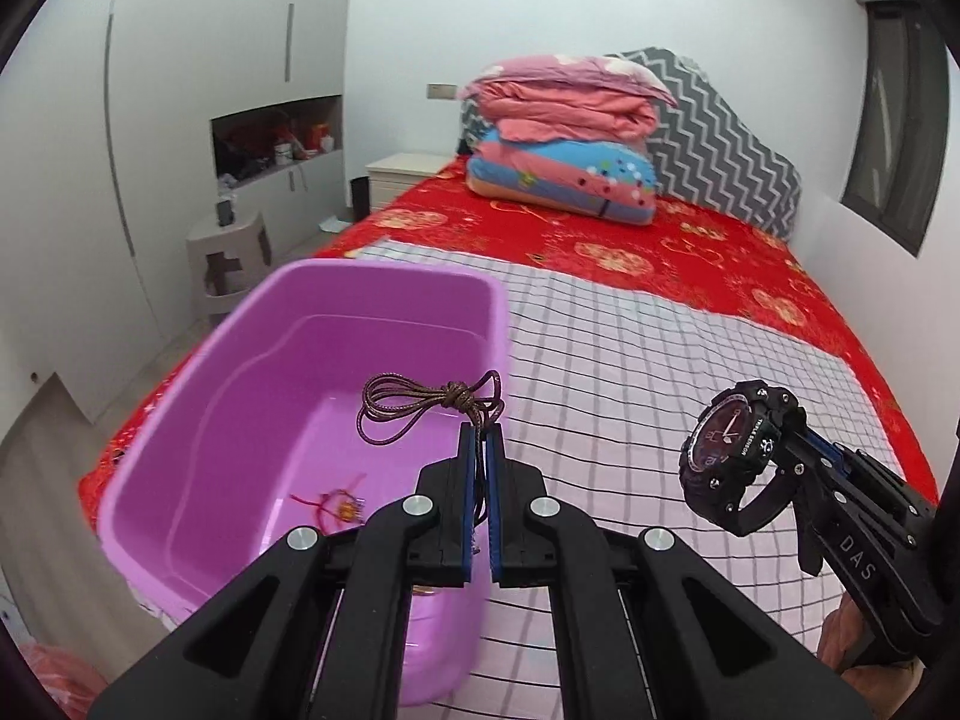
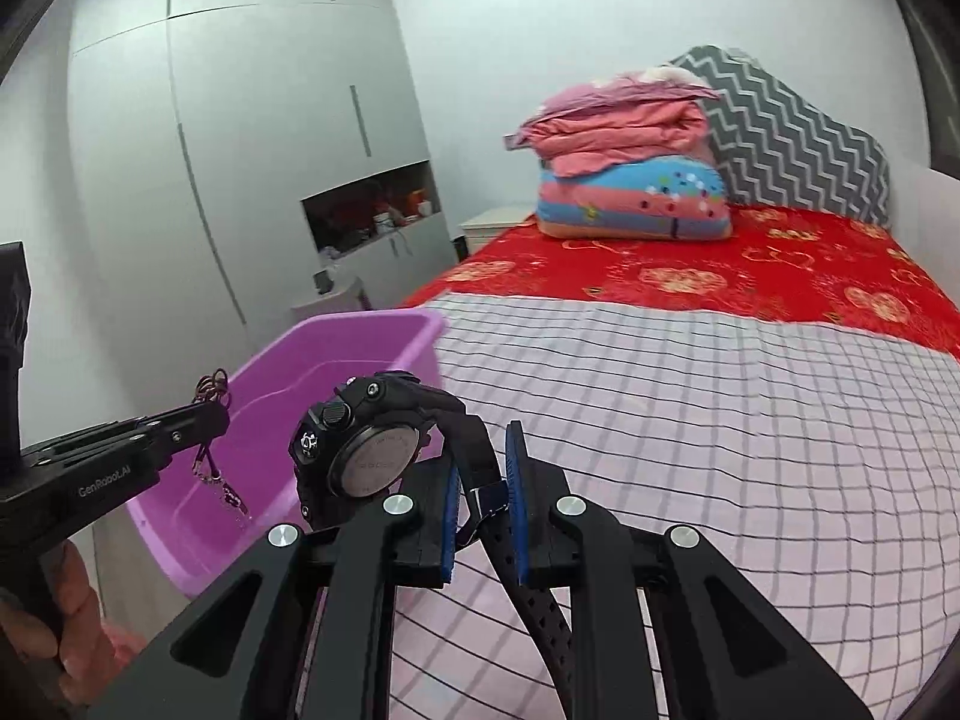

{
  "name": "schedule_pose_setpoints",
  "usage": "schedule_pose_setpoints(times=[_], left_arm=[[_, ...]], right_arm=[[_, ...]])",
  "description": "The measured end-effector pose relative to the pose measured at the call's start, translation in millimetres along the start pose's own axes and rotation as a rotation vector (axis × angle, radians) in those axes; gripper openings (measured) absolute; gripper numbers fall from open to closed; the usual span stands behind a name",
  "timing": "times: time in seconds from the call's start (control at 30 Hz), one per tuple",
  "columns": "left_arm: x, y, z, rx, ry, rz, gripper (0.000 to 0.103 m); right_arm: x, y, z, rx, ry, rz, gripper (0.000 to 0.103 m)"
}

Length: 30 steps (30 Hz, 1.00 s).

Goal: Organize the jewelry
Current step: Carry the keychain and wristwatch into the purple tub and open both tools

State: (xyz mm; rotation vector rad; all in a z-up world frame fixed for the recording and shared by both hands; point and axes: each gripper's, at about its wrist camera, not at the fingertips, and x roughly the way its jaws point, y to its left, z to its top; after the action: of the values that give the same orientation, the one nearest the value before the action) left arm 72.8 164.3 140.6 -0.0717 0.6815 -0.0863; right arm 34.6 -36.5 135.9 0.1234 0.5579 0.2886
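One red trinket (image 1: 339, 507) already lies in the purple bin (image 1: 180, 420) on the bed (image 1: 660, 360). My left fingers (image 1: 482, 438) clench a brown cord necklace (image 1: 414, 405) over it; my right fingers (image 2: 483, 480) grip a black watch (image 2: 360, 450) by its strap, both still undelivered.

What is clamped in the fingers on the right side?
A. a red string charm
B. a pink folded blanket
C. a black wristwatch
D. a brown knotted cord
C: the right gripper pinches the strap of a black wristwatch, while the brown cord hangs from the left gripper over the purple tub.
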Motion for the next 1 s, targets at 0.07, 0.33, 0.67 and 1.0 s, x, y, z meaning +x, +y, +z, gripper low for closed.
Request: schedule_pose_setpoints(times=[0.07,0.33,0.67,1.0], left_arm=[[-0.9,16.7,2.8,-0.021,0.001,0.025,0.004],[10.6,91.6,-4.5,-0.120,0.037,0.147,0.004],[39.1,134.0,-20.0,-0.187,0.126,0.220,0.004],[65.6,139.5,-29.7,-0.197,0.209,0.265,0.007]], right_arm=[[11.0,17.1,6.8,-0.016,0.012,0.028,0.014],[65.2,87.5,22.5,-0.108,0.070,0.119,0.014],[131.0,138.6,23.3,-0.229,0.180,0.127,0.014],[160.5,149.2,15.3,-0.282,0.257,0.094,0.018]])
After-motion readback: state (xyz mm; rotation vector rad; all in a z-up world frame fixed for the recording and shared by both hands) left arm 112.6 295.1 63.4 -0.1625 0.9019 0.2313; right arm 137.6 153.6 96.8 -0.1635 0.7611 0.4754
